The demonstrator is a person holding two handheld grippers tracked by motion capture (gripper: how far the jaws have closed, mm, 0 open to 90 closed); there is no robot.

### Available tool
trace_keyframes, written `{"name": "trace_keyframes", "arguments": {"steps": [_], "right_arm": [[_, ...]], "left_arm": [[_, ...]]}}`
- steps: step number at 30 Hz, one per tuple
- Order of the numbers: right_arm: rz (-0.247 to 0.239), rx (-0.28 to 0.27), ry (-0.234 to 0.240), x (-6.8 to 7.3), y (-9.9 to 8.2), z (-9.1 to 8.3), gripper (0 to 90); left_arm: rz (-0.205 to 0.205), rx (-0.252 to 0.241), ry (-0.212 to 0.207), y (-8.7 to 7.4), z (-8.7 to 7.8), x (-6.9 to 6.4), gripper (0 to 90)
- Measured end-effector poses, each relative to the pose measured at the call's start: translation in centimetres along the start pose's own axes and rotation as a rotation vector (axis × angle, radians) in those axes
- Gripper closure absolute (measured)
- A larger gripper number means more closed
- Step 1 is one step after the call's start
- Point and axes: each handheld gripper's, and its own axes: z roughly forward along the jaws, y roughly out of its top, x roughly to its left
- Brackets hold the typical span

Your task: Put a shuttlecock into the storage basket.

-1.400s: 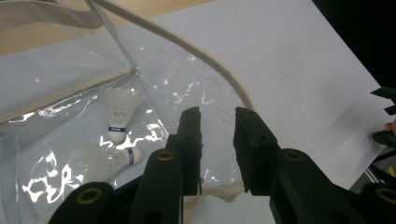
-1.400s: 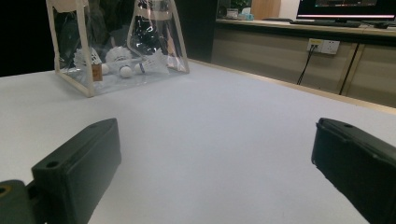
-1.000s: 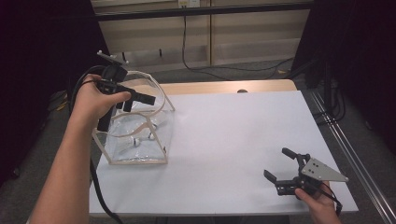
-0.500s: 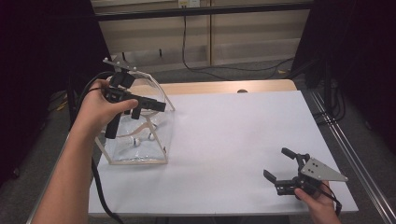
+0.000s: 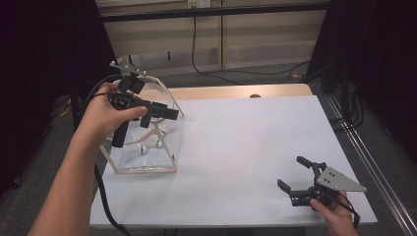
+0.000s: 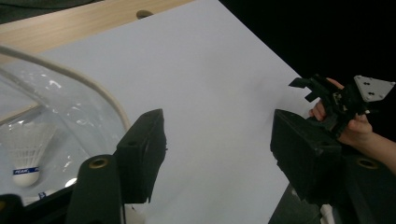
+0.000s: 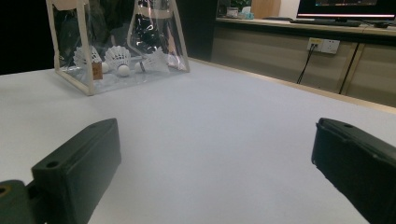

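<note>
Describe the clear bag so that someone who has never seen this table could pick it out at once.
On the white table, look to its left edge, where the left gripper hovers. The clear bag stands upright there, see-through plastic with pale cream trim and looped handles. It holds white shuttlecocks, and no other container stands on the table.

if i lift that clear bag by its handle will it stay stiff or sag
Probably it sags a little: the clear plastic bag has thin see-through walls that crease, though its pale edging keeps it standing upright. It likely feels light, since the things seen inside are shuttlecocks. They lie loose, so they may tumble if the bag tilts.
</note>
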Motion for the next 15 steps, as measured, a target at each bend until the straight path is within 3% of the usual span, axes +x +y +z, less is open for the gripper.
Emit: {"name": "trace_keyframes", "arguments": {"steps": [3,15], "right_arm": [[-0.004,-0.001,-0.001,-0.1,0.0,-0.1,0.9],[-0.004,-0.001,-0.003,-0.1,0.0,-0.1,0.9]], "left_arm": [[0.011,0.007,0.002,-0.1,0.3,-0.1,34.0],[0.061,-0.02,-0.064,-1.8,2.3,-0.5,28.0]]}}
